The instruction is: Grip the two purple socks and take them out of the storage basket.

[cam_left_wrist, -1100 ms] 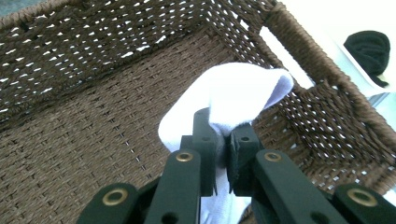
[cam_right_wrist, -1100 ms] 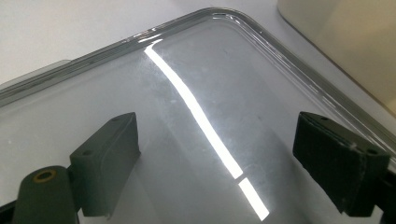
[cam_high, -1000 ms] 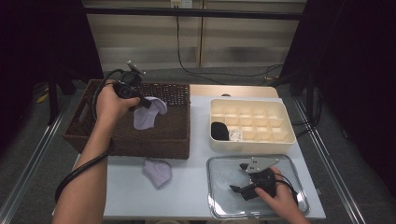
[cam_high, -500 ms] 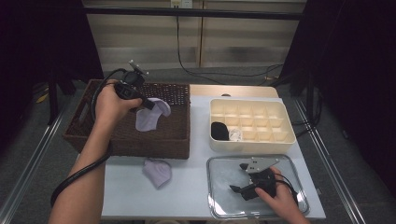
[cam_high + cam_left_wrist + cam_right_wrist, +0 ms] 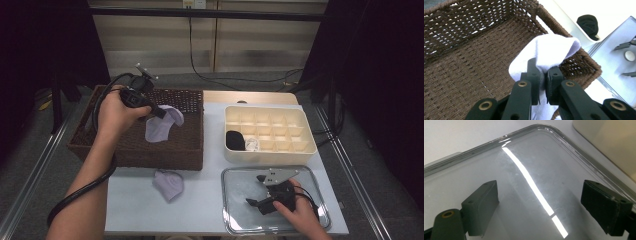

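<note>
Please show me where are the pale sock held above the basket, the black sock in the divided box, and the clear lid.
pale sock (image 5: 159,129), high view, on its hanging cloth.
black sock (image 5: 234,140), high view, on its middle.
clear lid (image 5: 239,182), high view, on its bare left part.

- High view: a fixed camera above the person's edge of the counter (image 5: 135,210) looks forward and down from a distance, taking in the wicker basket (image 5: 130,150), divided box (image 5: 270,150) and clear tray (image 5: 235,220), with both forearms entering from below.
- Left gripper view: the camera rides the left claw (image 5: 542,75), looking close along its jaws, pressed together on a white cloth (image 5: 549,48), into the basket (image 5: 461,62); beyond the claw it shares the tray and the right claw (image 5: 626,60) with the high view.
- Right gripper view: the camera rides the right claw (image 5: 539,205), very near the tray (image 5: 529,157), jaws wide apart; the box wall (image 5: 609,142) lies beyond.
</note>
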`<action>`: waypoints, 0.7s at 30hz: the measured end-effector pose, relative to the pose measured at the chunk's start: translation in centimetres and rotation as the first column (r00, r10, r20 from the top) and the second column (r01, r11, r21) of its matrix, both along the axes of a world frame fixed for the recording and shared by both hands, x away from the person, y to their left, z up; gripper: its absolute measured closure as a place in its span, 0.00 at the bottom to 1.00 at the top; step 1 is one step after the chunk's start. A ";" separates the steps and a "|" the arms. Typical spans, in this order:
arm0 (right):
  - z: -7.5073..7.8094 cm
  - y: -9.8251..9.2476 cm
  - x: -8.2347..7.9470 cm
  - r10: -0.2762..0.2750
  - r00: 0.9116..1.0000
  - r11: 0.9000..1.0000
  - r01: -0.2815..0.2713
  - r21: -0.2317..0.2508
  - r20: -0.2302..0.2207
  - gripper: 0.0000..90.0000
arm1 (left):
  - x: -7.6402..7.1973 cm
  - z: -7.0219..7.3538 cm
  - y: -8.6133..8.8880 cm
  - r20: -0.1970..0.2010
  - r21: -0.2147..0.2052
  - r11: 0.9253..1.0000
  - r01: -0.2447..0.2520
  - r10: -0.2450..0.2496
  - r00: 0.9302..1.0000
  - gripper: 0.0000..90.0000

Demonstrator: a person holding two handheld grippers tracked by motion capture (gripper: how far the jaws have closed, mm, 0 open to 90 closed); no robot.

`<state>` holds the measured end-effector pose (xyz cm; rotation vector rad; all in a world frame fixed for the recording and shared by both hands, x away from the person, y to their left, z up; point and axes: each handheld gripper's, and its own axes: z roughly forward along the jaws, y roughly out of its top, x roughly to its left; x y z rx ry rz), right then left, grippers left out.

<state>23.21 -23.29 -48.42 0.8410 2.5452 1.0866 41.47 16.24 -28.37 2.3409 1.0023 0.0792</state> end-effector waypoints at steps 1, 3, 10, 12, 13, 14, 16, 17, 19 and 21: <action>0.0 0.0 0.0 0.001 1.000 1.000 -0.001 0.001 -0.001 0.16 | -0.1 0.1 0.0 0.000 -0.001 1.000 0.006 -0.006 1.000 0.93; 0.0 0.0 0.0 0.000 1.000 1.000 0.000 0.001 -0.003 0.16 | -0.5 0.4 -0.1 0.007 -0.001 1.000 0.008 -0.008 1.000 0.93; 0.0 0.0 0.0 0.002 1.000 1.000 -0.002 0.000 -0.001 0.16 | -1.6 0.7 -0.2 0.006 -0.011 1.000 0.027 -0.027 1.000 0.93; 0.0 0.0 0.0 0.005 1.000 1.000 -0.005 -0.002 0.002 0.16 | -1.8 0.6 -0.1 0.006 -0.017 1.000 0.024 -0.024 1.000 0.93; 0.0 0.0 0.0 0.005 1.000 1.000 -0.005 -0.002 0.002 0.16 | -1.9 0.5 -0.1 0.007 -0.021 0.999 0.025 -0.024 1.000 0.93; 0.0 0.0 0.0 0.005 1.000 1.000 -0.005 -0.002 0.002 0.16 | -1.9 0.5 0.0 0.005 -0.018 0.999 0.033 -0.033 0.999 0.93; 0.0 0.0 0.0 0.005 1.000 1.000 -0.005 -0.002 0.000 0.16 | -2.1 0.4 0.1 0.004 -0.018 0.999 0.034 -0.034 0.999 0.93; 0.0 0.0 0.0 0.005 1.000 1.000 -0.005 -0.002 -0.001 0.16 | -2.3 0.5 0.1 0.003 -0.022 0.999 0.029 -0.029 1.000 0.93; 0.0 0.0 0.0 0.003 1.000 1.000 -0.003 -0.001 0.000 0.16 | -2.6 0.6 0.2 0.008 -0.018 0.999 0.034 -0.034 0.999 0.93; 0.0 0.0 0.0 0.004 1.000 1.000 -0.004 -0.001 -0.001 0.16 | -2.9 0.7 0.1 0.012 -0.009 0.999 0.037 -0.036 0.999 0.93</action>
